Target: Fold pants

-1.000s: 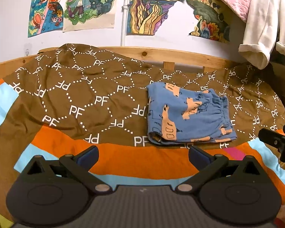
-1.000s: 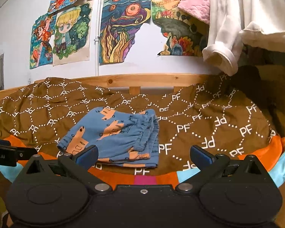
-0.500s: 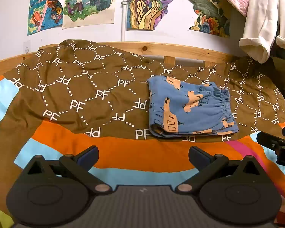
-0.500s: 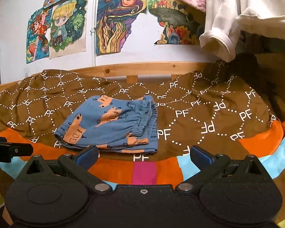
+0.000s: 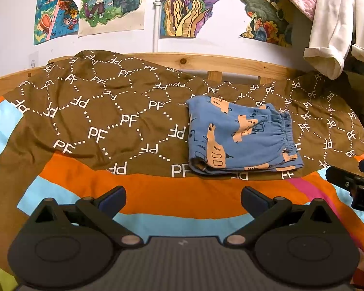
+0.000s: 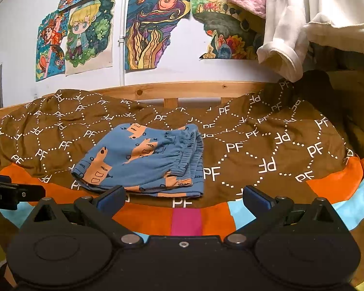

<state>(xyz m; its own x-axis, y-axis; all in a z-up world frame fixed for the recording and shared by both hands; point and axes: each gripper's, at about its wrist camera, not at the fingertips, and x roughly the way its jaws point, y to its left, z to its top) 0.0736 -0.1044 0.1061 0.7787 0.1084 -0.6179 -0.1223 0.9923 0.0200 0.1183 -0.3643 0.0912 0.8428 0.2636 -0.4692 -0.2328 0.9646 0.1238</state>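
Judging from both wrist views, you had the pants [image 5: 240, 135] already folded into a compact bundle on the bed cover [image 5: 104, 121], waistband to the right. Your left tongs [image 5: 183, 195] and right tongs [image 6: 182, 195] were both spread wide, holding nothing, hovering short of the bundle. It lay ahead-right of the left tongs, ahead-left of the right tongs, roughly between. Right looked nearer. Long axis ran left-right.
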